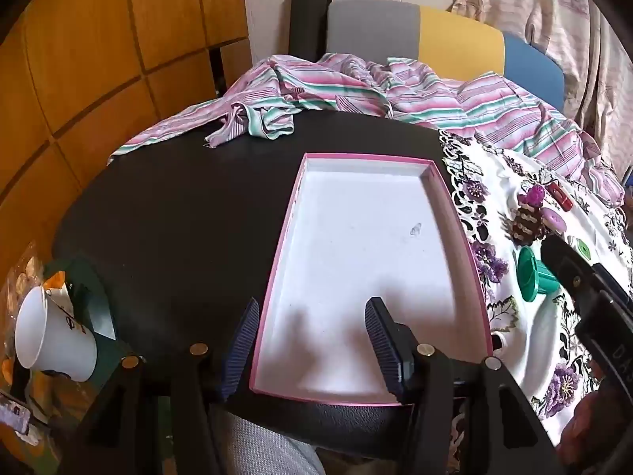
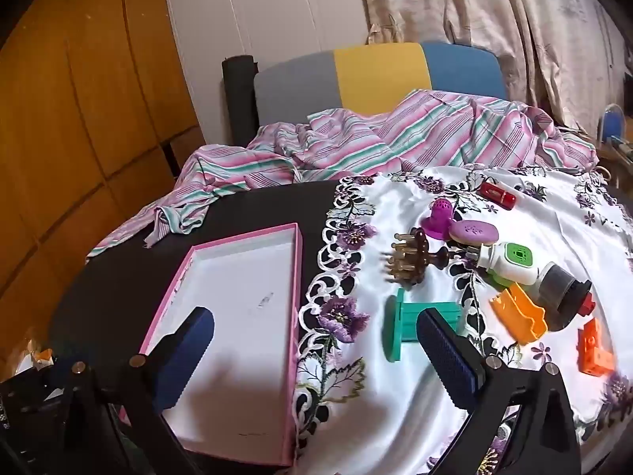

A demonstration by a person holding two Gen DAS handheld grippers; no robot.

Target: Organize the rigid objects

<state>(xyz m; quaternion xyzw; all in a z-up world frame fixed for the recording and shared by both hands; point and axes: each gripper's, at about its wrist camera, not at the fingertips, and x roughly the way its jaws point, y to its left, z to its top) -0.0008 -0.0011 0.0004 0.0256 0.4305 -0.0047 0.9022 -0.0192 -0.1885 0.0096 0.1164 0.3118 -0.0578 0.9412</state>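
A pink-rimmed white box (image 1: 403,158) lies open and empty on the black table; it also shows in the right wrist view (image 2: 237,233). My left gripper (image 1: 312,312) is open over its near end. My right gripper (image 2: 316,328) is open, above the box's right edge and the embroidered cloth. Small items lie on the cloth: a green spool (image 2: 419,322), a brown scalp massager (image 2: 411,257), a purple cone (image 2: 439,217), a purple disc (image 2: 474,231), a red tube (image 2: 496,194), a white and green bottle (image 2: 514,265), an orange scoop (image 2: 518,312) and an orange block (image 2: 593,348).
A white embroidered cloth (image 2: 395,396) covers the table's right part. A striped sheet (image 1: 356,83) is bunched along the far edge before a grey, yellow and blue chair. A white cup (image 1: 51,332) lies at the left, off the table.
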